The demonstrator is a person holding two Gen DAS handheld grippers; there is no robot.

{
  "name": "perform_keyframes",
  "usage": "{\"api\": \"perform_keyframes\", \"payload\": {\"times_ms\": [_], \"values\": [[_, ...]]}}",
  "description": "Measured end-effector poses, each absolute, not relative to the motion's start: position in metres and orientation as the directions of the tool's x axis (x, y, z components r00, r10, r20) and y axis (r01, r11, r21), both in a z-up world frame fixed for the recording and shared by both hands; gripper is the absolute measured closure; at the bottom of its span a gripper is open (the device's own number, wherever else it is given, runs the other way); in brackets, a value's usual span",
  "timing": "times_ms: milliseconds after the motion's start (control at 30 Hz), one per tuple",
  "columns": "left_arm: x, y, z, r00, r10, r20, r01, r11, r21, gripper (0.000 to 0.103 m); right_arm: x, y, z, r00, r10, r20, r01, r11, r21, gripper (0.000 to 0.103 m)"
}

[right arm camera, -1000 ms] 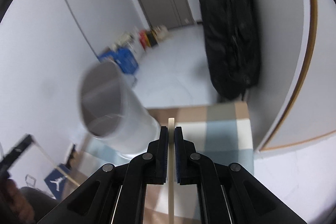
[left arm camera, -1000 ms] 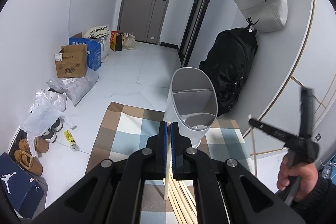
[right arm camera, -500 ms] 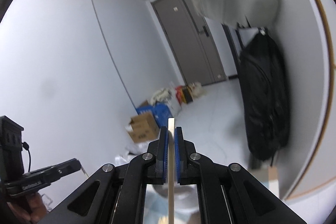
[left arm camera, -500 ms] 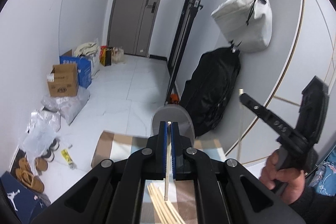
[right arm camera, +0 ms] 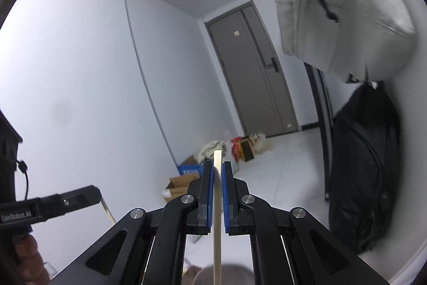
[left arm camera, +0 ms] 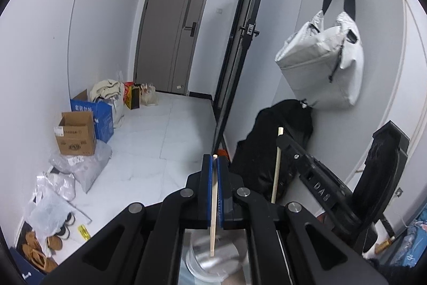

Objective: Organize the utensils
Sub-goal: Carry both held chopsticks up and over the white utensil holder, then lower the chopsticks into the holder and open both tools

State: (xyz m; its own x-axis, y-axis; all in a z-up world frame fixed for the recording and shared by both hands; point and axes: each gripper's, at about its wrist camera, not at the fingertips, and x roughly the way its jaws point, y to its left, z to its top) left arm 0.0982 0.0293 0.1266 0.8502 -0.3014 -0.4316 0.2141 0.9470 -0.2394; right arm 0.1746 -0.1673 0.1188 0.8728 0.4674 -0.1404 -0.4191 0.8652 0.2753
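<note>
The left gripper (left arm camera: 215,159) is clamped on a pale chopstick (left arm camera: 213,207). The stick runs back from the blue pads (left arm camera: 209,188), and its lower end hangs over the blurred rim of a grey holder (left arm camera: 213,265) just below the jaws.

The right gripper (right arm camera: 218,168) is also closed on a chopstick (right arm camera: 217,221), which stands nearly upright between its blue pads (right arm camera: 210,194). The top end pokes just past the tips, and the lower part drops toward the holder (right arm camera: 226,275), a grey blur at the bottom edge.

In the left view the right gripper (left arm camera: 280,136) sits to the right of the left jaws, close by, with its chopstick (left arm camera: 276,167) hanging down from it. In the right view the left gripper (right arm camera: 94,192) is low to the left, with its stick (right arm camera: 108,211) slanting down beneath it.

Ahead of both grippers is a grey door (left arm camera: 170,31). A white bag (left arm camera: 320,66) hangs on the wall to the right, above a black backpack (left arm camera: 267,151). Boxes (left arm camera: 80,130) lie ahead to the left.
</note>
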Motion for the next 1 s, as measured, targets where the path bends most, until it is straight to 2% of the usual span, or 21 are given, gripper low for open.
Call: {"api": "perform_keyframes", "payload": {"times_ms": [233, 567, 1000], "values": [[0.124, 0.029, 0.109, 0.846, -0.301, -0.440, 0.211, 0.947, -0.243, 0.103, 0.201, -0.143, 0.101, 0.886, 0.456, -0.086, -0.428, 0.875, 0.226, 0.098], [0.142, 0.024, 0.082, 0.805, -0.324, -0.497, 0.226, 0.942, -0.249, 0.103, 0.211, -0.131, 0.066, 0.890, 0.456, -0.023, -0.443, 0.874, 0.199, 0.098], [0.149, 0.025, 0.060, 0.768, -0.329, -0.549, 0.222, 0.941, -0.254, 0.103, 0.200, -0.130, 0.050, 0.885, 0.463, -0.057, -0.451, 0.880, 0.147, 0.098]]}}
